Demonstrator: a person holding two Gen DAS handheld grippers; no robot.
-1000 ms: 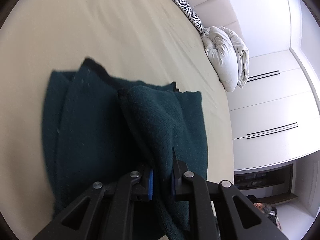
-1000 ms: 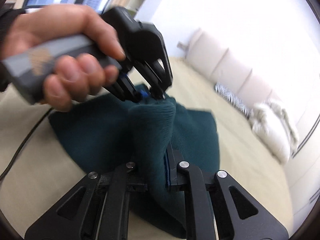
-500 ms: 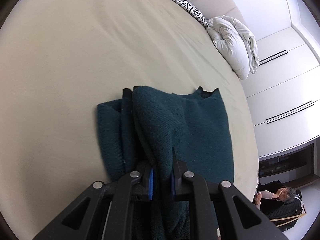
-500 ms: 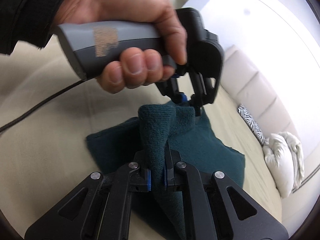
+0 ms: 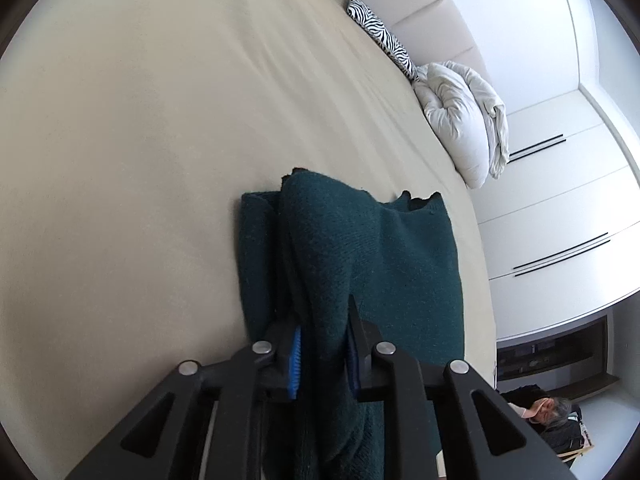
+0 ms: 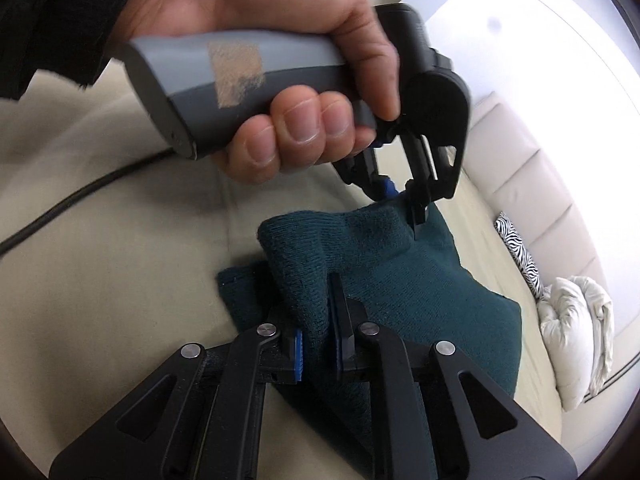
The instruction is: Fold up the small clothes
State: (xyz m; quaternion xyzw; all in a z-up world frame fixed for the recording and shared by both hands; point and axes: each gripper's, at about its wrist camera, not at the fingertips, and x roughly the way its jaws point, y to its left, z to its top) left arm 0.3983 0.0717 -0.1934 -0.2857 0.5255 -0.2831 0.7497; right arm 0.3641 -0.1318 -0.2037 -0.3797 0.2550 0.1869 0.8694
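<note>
A wide beige bed fills both views, with a padded cream headboard at its far end. A white bundled duvet and a zebra-print pillow lie far right against it.

Near the middle of the bed lies a dark green knitted garment, already doubled over on itself, its upper layer draped across the lower one. The fold looks nearly laid down; releasing and smoothing it appear to be what is left.

The left gripper has a raised ridge of the knit between its blue pads, and its jaws are opening. The right gripper likewise has a fold of cloth between its jaws, which are also opening. A hand wraps the left gripper's grey handle.

Whether the pads press the cloth is hard to tell. The garment's near edge is hidden under the grippers.
</note>
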